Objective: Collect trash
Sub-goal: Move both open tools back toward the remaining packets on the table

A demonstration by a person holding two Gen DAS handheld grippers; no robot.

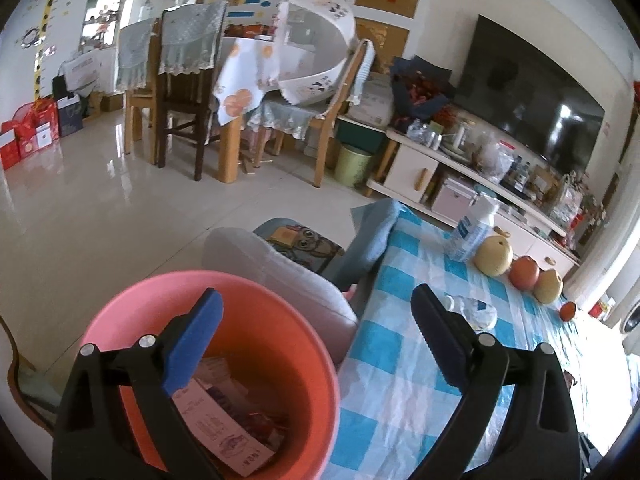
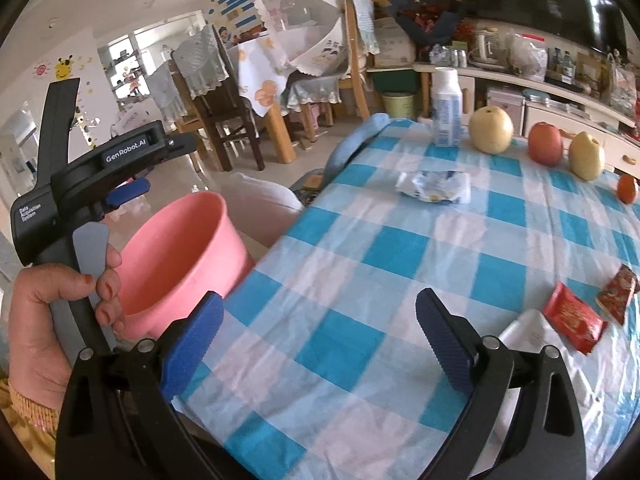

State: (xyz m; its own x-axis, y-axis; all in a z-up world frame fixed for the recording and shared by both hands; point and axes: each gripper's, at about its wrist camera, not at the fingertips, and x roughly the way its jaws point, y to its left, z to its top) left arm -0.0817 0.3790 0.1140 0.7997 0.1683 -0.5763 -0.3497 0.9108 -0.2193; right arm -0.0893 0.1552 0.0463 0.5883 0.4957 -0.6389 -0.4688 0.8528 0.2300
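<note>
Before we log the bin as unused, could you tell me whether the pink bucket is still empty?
No, the left wrist view looks into the pink bucket and shows printed paper and wrappers lying at its bottom.

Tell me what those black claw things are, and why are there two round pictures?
A person holds one black pinching tool in each hand, and each tool carries a little camera, so you get two round pictures. The left tool hangs open over a round pink plastic bucket with paper scraps inside. The right tool is open too, over a table with a blue-and-white checked cloth. Neither holds anything. In the right picture you can see the person's left hand gripping the other tool. On the cloth lie a crumpled white wrapper, two red snack packets, a white bottle and some fruit.
</note>
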